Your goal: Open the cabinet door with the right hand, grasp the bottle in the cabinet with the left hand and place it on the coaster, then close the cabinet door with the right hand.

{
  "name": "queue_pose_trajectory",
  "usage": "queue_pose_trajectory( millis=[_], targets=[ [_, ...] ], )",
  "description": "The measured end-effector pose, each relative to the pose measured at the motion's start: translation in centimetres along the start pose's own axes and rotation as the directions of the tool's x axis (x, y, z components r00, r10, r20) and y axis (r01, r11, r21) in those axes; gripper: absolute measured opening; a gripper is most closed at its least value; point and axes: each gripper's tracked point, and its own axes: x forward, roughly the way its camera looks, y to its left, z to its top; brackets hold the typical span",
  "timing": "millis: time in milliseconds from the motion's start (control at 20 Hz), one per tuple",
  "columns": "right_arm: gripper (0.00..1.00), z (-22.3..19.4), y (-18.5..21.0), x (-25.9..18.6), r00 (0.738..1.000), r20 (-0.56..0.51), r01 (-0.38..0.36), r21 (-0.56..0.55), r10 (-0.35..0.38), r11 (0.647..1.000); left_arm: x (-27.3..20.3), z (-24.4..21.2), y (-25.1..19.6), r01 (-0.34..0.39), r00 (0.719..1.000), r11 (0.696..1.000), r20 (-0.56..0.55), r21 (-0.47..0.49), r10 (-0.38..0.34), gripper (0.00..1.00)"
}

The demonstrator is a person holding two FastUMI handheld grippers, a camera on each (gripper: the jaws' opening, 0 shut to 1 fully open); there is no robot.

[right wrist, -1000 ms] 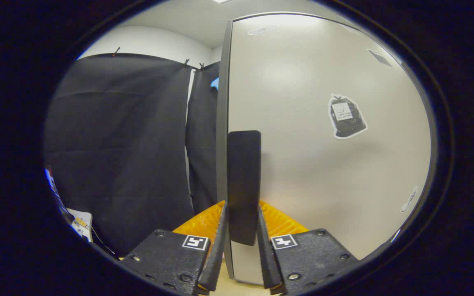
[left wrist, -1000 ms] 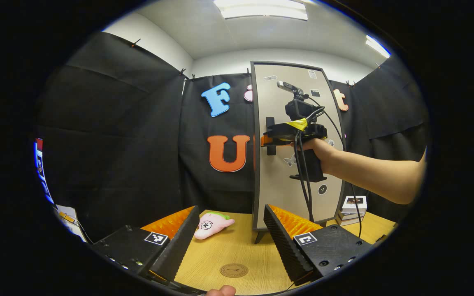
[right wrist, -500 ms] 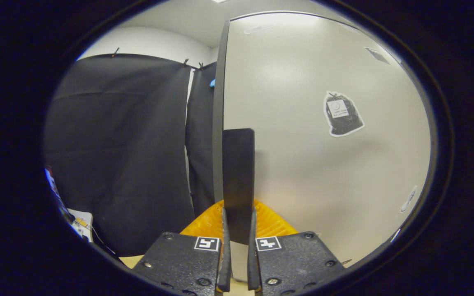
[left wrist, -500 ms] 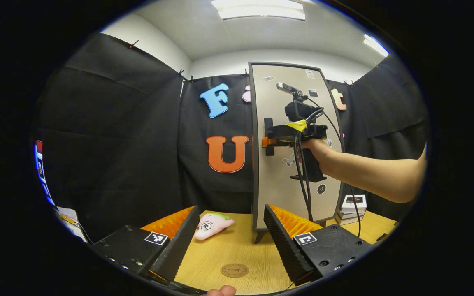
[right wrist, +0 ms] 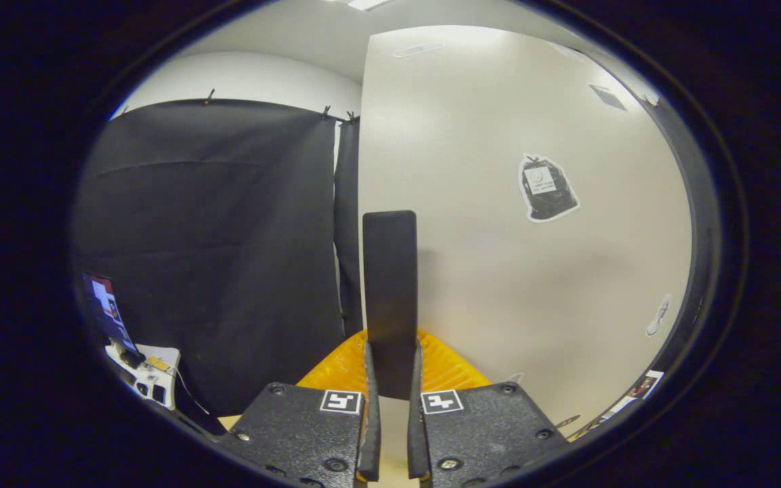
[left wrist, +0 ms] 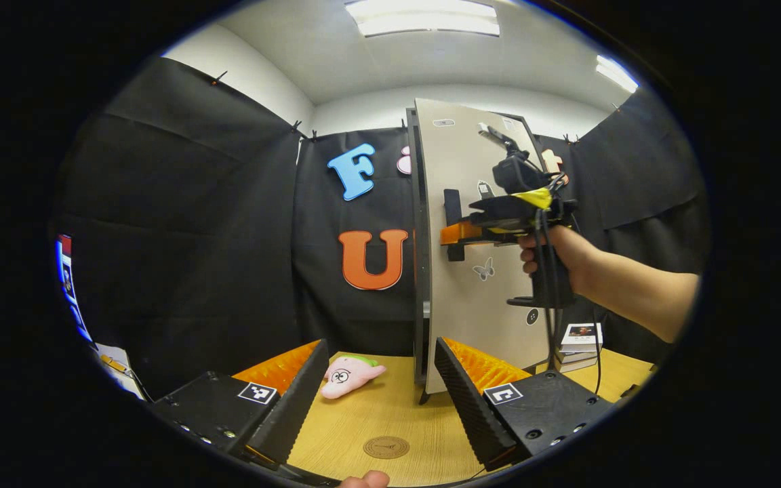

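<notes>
- The right gripper (right wrist: 390,407) has its fingers pressed on both sides of the dark upright handle (right wrist: 389,298) of the cabinet door (right wrist: 499,271).
- In the left gripper view, a person's hand (left wrist: 556,254) holds that right gripper (left wrist: 455,234) at the handle (left wrist: 453,224), and the pale cabinet door (left wrist: 472,298) stands swung slightly out from its dark frame.
- The left gripper (left wrist: 377,400) hovers low over the wooden bench (left wrist: 390,413), fingers spread wide and holding nothing.
- A round brown coaster (left wrist: 386,446) lies on the bench between those fingers.
- A pink plush toy (left wrist: 348,373) lies near the cabinet's foot.
- The bottle cannot be seen from here.
</notes>
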Motion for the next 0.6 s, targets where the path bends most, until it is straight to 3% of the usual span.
queue_pose_trajectory(
  millis=[600],
  targets=[
    [0.19, 0.4, 0.3, -7.9, 0.997, 0.015, -0.075, 0.007, 0.074, 0.997, 0.1, 0.5, -4.6, 0.103, 0.995, 0.995, 0.006, -0.007, -0.103, 0.95]
  ],
)
